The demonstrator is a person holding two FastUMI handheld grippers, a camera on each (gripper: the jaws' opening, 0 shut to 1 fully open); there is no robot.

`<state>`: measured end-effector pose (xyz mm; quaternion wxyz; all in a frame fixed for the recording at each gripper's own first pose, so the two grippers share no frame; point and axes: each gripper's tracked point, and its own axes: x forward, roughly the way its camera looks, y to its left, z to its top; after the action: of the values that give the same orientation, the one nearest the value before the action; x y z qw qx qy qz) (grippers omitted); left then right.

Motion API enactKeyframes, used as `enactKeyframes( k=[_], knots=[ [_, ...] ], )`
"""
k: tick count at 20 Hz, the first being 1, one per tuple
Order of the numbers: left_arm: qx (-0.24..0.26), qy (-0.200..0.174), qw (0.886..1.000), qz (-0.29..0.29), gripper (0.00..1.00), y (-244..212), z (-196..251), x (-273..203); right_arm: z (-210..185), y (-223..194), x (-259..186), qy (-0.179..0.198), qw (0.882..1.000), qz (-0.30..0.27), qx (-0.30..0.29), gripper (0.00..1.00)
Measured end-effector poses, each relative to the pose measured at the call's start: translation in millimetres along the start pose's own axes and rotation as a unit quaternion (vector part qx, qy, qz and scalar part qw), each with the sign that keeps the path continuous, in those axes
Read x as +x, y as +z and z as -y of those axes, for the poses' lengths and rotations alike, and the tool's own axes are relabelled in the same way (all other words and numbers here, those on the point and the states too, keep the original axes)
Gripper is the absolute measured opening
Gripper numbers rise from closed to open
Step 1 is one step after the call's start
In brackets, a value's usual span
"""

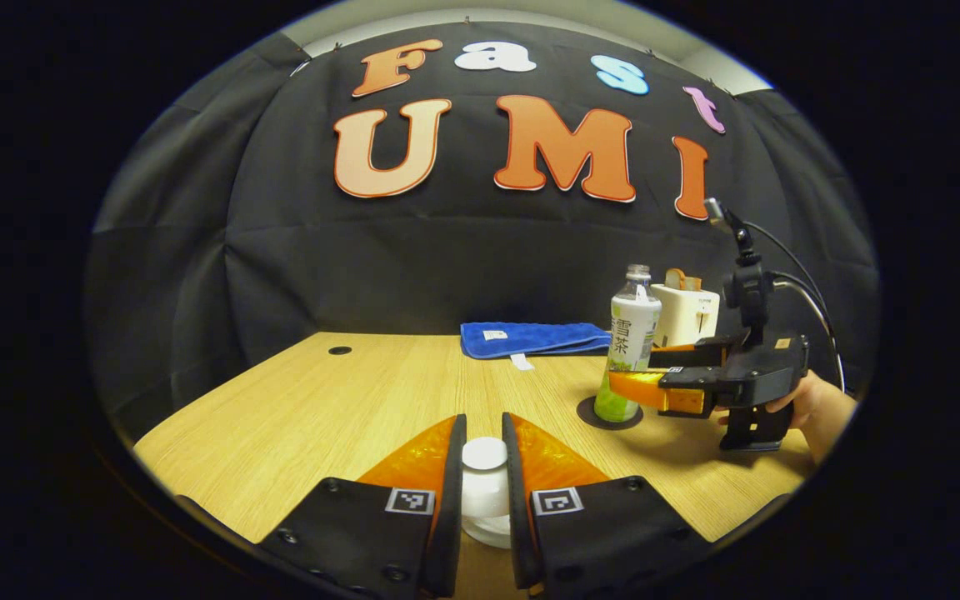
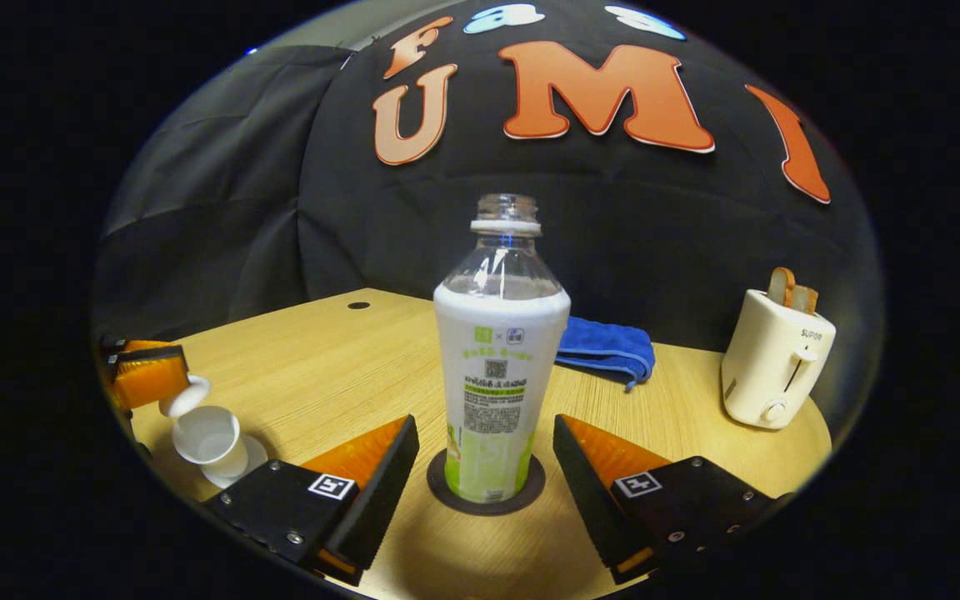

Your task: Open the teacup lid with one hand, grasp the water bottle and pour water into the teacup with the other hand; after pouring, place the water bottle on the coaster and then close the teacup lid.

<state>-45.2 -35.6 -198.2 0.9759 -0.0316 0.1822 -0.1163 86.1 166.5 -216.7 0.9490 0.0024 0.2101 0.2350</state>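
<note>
On coaster [image 2: 486, 500] — one bottle [image 2: 498, 367]

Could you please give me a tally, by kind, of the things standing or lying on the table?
Water bottle: 1
Coaster: 1
Teacup: 1
Teacup lid: 1
Saucer: 1
Blue cloth: 1
Toaster: 1
Total: 7

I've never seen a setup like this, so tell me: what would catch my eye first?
Probably the tall water bottle standing uncapped on a dark round coaster, framed by the open right hand-held gripper. At the table's left, the left hand-held gripper holds a white lid tilted above the open teacup. A cream toaster sits far right.
</note>
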Motion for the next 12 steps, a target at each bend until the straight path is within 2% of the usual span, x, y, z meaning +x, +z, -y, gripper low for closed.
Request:
enactKeyframes(
  k=[6,12],
  knots=[
    [0.013,-0.007,1.0,-0.021,0.29,-18.3,14.2,7.7,2.3,14.3,-39.2,-0.001,0.999,0.034,-0.007,0.97],
    [0.026,-0.003,0.999,-0.029,0.29,-26.5,17.2,5.6,15.7,19.5,-59.1,-0.014,0.999,0.05,0.003,0.98]
  ],
)
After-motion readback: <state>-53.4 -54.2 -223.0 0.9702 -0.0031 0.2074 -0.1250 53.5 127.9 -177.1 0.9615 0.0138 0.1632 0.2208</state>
